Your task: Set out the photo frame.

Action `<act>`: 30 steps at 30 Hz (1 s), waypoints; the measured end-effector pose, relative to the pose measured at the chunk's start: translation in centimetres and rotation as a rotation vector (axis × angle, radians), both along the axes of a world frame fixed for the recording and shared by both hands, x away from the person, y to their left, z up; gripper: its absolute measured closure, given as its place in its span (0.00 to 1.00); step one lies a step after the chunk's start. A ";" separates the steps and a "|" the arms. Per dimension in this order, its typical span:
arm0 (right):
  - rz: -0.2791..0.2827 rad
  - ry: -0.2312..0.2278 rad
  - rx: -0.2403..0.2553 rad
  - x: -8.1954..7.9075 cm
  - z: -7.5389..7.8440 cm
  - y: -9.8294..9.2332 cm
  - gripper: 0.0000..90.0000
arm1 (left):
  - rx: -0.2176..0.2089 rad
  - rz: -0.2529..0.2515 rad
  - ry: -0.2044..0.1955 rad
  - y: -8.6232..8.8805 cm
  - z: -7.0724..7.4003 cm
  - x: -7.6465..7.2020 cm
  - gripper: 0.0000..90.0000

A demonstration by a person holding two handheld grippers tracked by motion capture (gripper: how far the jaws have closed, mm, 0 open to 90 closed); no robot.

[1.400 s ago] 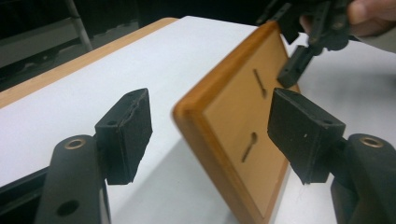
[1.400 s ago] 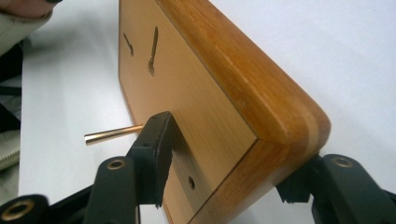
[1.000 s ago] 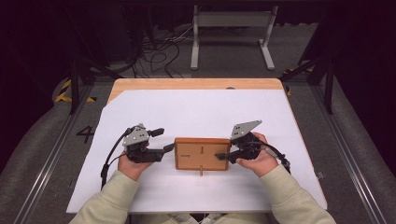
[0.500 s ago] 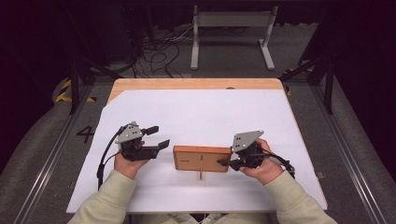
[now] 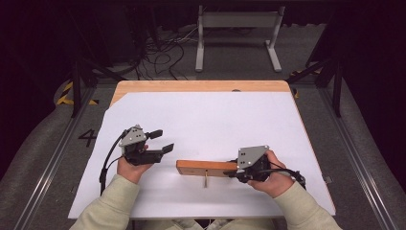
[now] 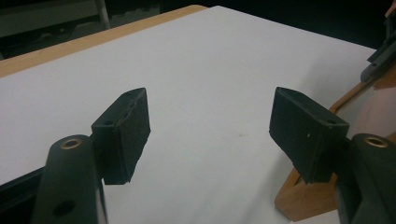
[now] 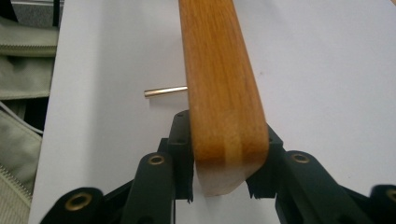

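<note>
Warm brown wood marked the wooden frame (image 5: pixel 206 167), which stood on edge at lower centre of the high view, a thin metal pin (image 5: pixel 206 179) jutting from its near face; in the right claw's own view the board's rounded end (image 7: pixel 224 116) sat squeezed between the two black jaws, so the right claw (image 5: pixel 238 171) was clamped on it, its jaws having just been closing. The lift onto its edge looked done; where the frame was meant to end up could not be read, and a carry or further turn seemed still ahead. The left claw (image 5: pixel 160 141) hung at lower left of the high view, jaws wide apart with nothing between them, the frame's corner (image 6: pixel 303 198) just beside its right jaw. The white sheet (image 5: pixel 210 120) spread bare toward the upper frame, giving broad room; the counter (image 5: pixel 201 86) showed a wooden strip at its far edge, while the sheet's near edge lay close beneath both forearms.
</note>
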State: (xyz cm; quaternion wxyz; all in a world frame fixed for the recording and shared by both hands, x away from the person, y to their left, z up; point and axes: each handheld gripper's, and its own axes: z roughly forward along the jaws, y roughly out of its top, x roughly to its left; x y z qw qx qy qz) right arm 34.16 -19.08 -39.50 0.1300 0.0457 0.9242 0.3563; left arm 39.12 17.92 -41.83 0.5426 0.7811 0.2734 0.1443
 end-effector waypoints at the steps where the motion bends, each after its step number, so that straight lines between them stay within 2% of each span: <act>1: 0.003 -0.003 -0.004 -0.2 0.0 0.0 0.76 | 0.000 -0.002 0.000 0.0 0.0 0.0 0.32; 5: 0.009 -0.018 -0.016 -0.6 0.0 0.1 0.75 | 0.001 0.000 0.002 0.0 -0.1 0.1 0.32; 13: 0.035 -0.017 -0.030 -1.4 -0.3 0.3 0.71 | -0.002 0.001 0.013 0.0 -0.2 0.2 0.32; 19: 0.035 -0.015 -0.018 -1.7 -0.4 0.2 0.70 | 0.004 0.000 0.009 0.0 -0.2 0.2 0.32; 27: -0.028 0.028 0.005 -1.6 -0.7 -0.8 0.63 | 0.003 0.002 0.017 0.1 -0.2 0.2 0.32; 30: -0.059 0.045 -0.009 -1.6 -0.9 -1.6 0.66 | 0.001 0.003 0.018 0.1 -0.2 0.2 0.32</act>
